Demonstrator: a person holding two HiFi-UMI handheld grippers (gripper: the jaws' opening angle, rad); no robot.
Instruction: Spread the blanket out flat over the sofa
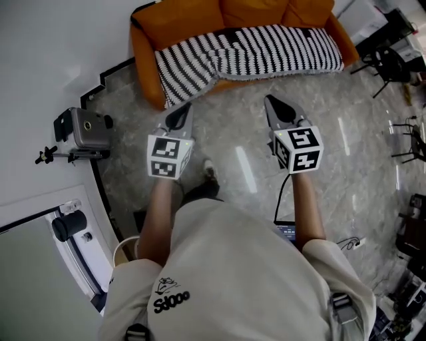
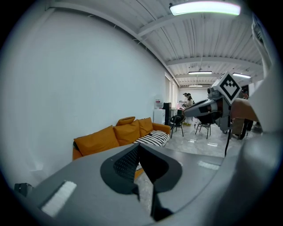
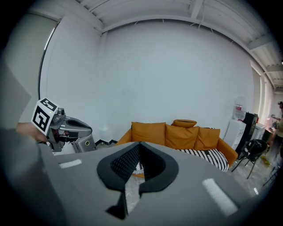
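An orange sofa (image 1: 200,20) stands against the wall ahead of me. A black-and-white striped blanket (image 1: 253,53) lies along its seat, and the blanket's left end droops over the front edge. Both grippers hover over the floor a short way in front of the sofa, apart from the blanket. My left gripper (image 1: 181,110) is shut with nothing in it, and so is my right gripper (image 1: 271,102). The left gripper view has the sofa (image 2: 117,134) and blanket (image 2: 153,138) beyond its shut jaws. In the right gripper view the sofa (image 3: 177,134) and blanket (image 3: 208,156) lie behind the closed tips.
A grey device on a tripod (image 1: 86,128) stands at the left by the wall. Black chairs (image 1: 389,63) and other gear crowd the right side. A cable (image 1: 283,200) runs over the marble floor. My foot (image 1: 210,170) is between the grippers.
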